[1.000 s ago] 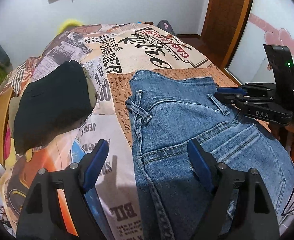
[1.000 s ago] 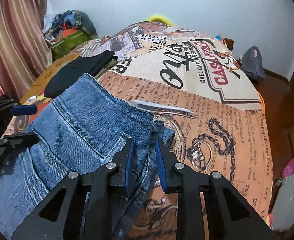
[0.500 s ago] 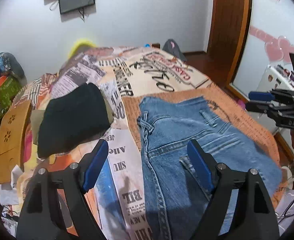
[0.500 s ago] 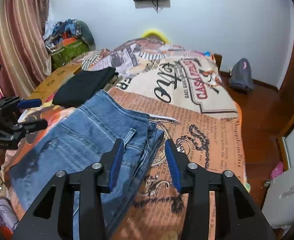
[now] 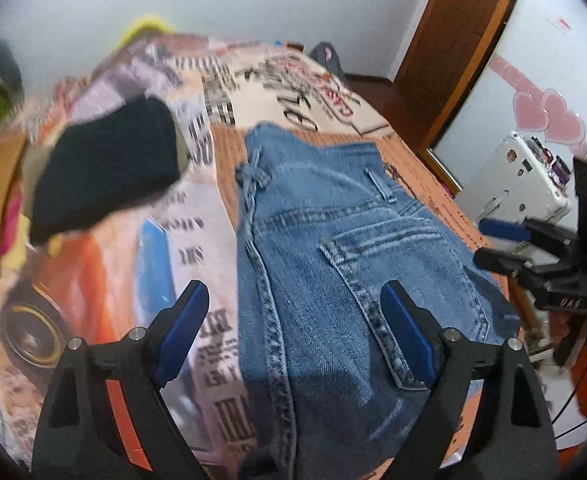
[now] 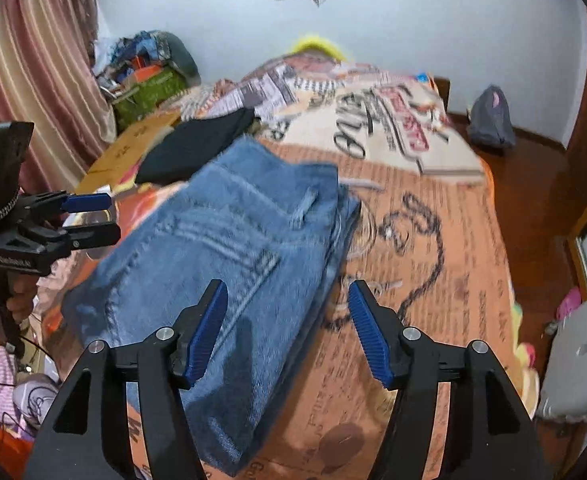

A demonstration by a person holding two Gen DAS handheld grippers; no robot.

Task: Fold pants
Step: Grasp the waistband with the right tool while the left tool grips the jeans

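Faded denim pants (image 5: 333,264) on printed cloth bedspread (image 5: 197,248).

Both views are evenly and brightly lit by soft indoor light; no single source is visible. Shadows are weak: a dim patch lies on the jeans (image 5: 333,264) near the lower frame in the left wrist view, and another on the denim (image 6: 245,344) in the right wrist view. Motion blur smears the bedspread (image 5: 197,240) print and the black garment (image 5: 101,172). Both tools stay sharp. Fisheye distortion bends the door frame (image 5: 445,52) and curtain (image 6: 33,72); corners are vignetted black.
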